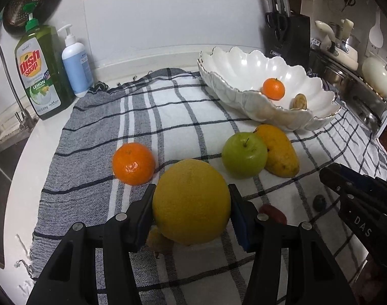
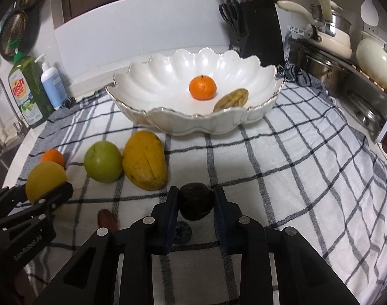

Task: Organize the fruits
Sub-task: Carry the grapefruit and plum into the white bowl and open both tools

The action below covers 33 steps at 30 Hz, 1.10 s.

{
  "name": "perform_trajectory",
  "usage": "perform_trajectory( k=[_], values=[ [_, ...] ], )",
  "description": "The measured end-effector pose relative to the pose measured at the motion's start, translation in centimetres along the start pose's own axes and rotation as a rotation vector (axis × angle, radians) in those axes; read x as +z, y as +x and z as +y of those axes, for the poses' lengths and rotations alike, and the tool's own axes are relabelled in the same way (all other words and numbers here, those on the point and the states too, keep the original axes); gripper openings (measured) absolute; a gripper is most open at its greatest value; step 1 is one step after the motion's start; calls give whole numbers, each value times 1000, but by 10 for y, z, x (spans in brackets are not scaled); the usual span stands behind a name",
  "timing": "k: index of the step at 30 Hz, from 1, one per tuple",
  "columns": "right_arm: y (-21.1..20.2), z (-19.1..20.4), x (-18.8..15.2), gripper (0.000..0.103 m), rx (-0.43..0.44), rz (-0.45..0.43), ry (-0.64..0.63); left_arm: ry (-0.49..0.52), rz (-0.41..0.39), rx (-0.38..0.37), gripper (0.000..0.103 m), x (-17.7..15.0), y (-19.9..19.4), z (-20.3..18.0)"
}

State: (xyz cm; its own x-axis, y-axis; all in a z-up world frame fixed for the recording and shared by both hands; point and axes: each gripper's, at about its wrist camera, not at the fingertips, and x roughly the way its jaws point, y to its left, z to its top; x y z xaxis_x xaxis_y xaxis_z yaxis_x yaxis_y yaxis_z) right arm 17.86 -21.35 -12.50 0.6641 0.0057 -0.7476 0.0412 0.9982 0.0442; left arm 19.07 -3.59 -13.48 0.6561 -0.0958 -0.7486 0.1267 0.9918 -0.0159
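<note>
Now the left tongs (image 1: pixel 191 203) are pinching a yellow orange (image 1: pixel 190 200), and the right tongs (image 2: pixel 196 204) are pinching a dark avocado (image 2: pixel 196 200)

A: What's standing between the left gripper (image 1: pixel 190 211) and the bowl (image 2: pixel 152 76)?

B: The green apple (image 1: pixel 244 155) and mango (image 1: pixel 279 151) are sitting touching each other just in front of the bowl's near rim, blocking the straight line. A tangerine (image 1: pixel 133 164) is lying off to the left.

A: And on the right?

B: The checked cloth (image 2: pixel 295 178) is lying bare from the right gripper (image 2: pixel 196 203) up to the bowl. The knife block (image 2: pixel 259 30) is crowding the bowl's far rim, and pots (image 2: pixel 330 38) are lining the right edge.
</note>
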Motion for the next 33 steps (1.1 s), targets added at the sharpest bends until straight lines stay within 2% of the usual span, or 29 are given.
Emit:
perform_trajectory(
  k=[14,33],
  values=[
    [-32,-2,23,29,19,-85,-2,15,-54,-12,54,26,-23,-6],
    [-54,-33,90,29,-8,-211,19,79,-137,-73,54,103,-33,-42]
  ],
)
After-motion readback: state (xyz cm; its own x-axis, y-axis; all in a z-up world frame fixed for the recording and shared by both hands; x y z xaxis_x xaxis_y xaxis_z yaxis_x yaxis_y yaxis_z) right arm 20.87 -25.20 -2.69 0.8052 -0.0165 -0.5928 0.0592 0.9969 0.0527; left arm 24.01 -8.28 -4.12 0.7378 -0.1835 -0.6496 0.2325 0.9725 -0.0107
